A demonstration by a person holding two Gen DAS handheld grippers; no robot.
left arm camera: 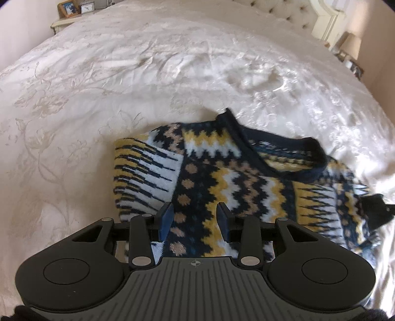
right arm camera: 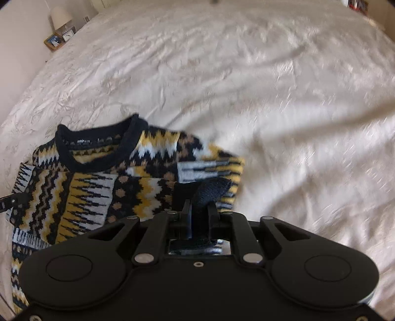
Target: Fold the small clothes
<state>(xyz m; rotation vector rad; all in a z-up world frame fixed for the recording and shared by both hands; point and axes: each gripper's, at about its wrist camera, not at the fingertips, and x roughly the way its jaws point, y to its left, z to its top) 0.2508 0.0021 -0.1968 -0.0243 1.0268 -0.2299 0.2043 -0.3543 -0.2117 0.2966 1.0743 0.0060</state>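
Observation:
A small knitted sweater (left arm camera: 222, 177) in navy, yellow, white and tan lies on the white bed, neck opening away from me. Its left sleeve is folded in over the body. My left gripper (left arm camera: 195, 214) is open and empty, its jaws apart just above the sweater's chest. In the right wrist view the sweater (right arm camera: 98, 182) lies to the left. My right gripper (right arm camera: 200, 212) is shut on the navy cuff (right arm camera: 212, 190) of the right sleeve, held over the sweater's right side. The right gripper shows as a dark shape (left arm camera: 377, 210) in the left wrist view.
The white embossed bedspread (left arm camera: 123, 86) stretches all around the sweater. A nightstand with a picture frame (left arm camera: 68, 7) and a small clock stands at the far left corner. A lamp (left arm camera: 350, 44) and a tufted headboard are at the far right.

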